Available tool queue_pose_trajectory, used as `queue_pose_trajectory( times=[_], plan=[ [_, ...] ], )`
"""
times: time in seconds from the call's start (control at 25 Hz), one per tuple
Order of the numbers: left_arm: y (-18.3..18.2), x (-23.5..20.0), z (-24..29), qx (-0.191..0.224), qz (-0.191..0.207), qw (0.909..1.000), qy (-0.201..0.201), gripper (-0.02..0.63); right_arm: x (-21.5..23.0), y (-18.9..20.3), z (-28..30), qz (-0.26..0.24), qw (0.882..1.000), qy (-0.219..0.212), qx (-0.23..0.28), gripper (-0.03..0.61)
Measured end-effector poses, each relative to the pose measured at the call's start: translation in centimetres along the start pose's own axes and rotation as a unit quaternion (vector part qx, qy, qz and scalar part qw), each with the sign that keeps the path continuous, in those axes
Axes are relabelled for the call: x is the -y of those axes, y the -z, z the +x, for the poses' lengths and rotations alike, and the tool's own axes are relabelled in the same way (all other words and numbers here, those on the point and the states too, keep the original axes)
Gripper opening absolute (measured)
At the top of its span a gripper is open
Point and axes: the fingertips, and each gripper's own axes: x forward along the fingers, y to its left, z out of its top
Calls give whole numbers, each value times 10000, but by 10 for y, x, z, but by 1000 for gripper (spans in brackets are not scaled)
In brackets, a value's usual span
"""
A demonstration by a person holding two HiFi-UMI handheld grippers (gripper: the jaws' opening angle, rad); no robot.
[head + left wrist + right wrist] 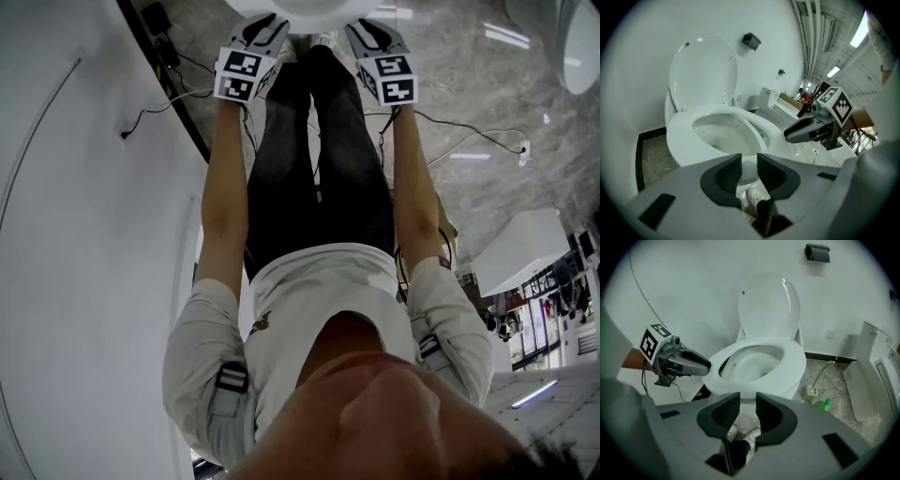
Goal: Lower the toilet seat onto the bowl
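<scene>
Seat (761, 124) lying flat on bowl (717, 136), lid (703, 70) upright at far wall. Stiff, smooth plastic, probably light and slippery; best gripped at near rim. Left tool (748, 165) and right tool (747, 405) slightly spread, empty

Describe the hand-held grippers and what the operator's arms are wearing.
Both the left hand-held gripper and right hand-held gripper have grey moulded bodies with black ribbed pads. Each carries a white cube with black square markers. A thin black cable trails from the left one. Short light-grey sleeves with black buckled straps; forearms bare.
</scene>
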Motion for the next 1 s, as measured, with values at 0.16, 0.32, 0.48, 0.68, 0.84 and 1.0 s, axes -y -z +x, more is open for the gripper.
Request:
queue_pose_trajectory(
  times=[0.16, 0.32, 0.48, 0.68, 0.84, 1.0],
  plan=[
    [5, 1, 4, -119, 28, 9999, 29, 114, 2, 7, 5, 10, 10000, 25, -60, 120],
    [15, -1, 10, -202, 6, 9998, 26, 114, 2, 15, 13, -32, 10000, 64, -40, 117],
    [22, -2, 16, -275, -26, 9996, 7, 114, 4, 22, 19, -16, 9999, 106, -62, 114],
    [29, -4, 22, -242, -121, 9996, -72, 114, 6, 28, 26, -92, 9997, 148, -150, 112],
    [33, -6, 26, -300, -147, 9994, -103, 110, 7, 33, 30, -130, 9995, 165, -225, 110],
    [34, -8, 25, -265, -227, 9993, -129, 103, 6, 33, 30, -171, 9994, 225, -193, 95]
  ],
)
